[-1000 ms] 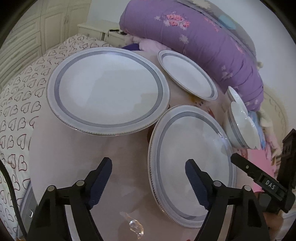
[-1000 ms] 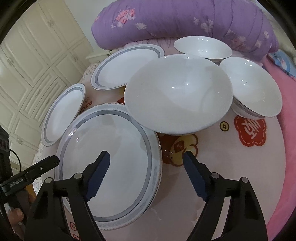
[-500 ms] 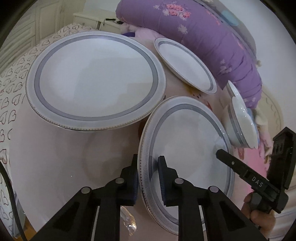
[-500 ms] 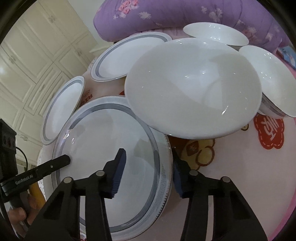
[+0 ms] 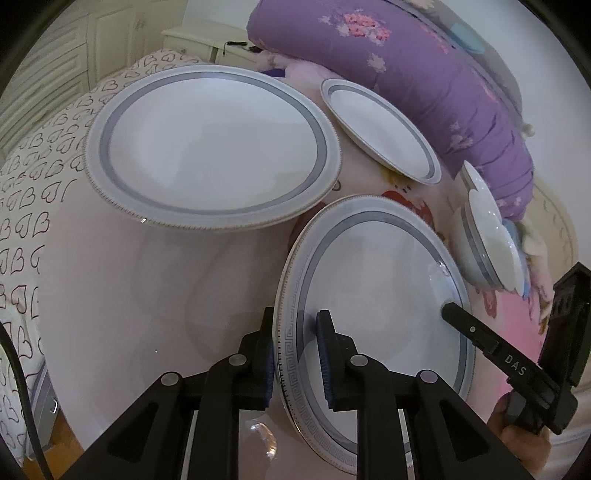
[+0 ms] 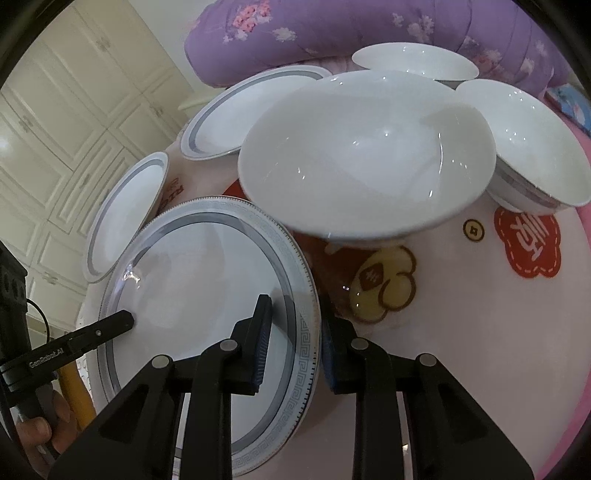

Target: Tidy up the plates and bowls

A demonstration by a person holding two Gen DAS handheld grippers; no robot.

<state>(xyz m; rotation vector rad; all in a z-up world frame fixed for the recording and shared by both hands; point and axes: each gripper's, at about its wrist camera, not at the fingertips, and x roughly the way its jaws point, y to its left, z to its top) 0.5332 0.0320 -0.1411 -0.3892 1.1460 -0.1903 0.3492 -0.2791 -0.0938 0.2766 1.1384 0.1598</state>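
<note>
The key-pattern plate (image 5: 376,295) lies on the bench directly between the left gripper (image 5: 295,354) and right gripper (image 6: 295,350), opposite rims now inside their jaws, left clamped, right closing on it, where a second ago both gaped above it.

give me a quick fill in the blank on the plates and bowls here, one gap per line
1. Both grippers straddle the rim of the same greek-key ____.
2. The left gripper has that rim between fingers that are ____ on it.
3. The big white bowl holds ____.
4. Behind the dishes lies a ____ floral quilt.
The right gripper straddles the opposite rim, its jaws closing.

Missing words: plate; shut; nothing; purple
</note>
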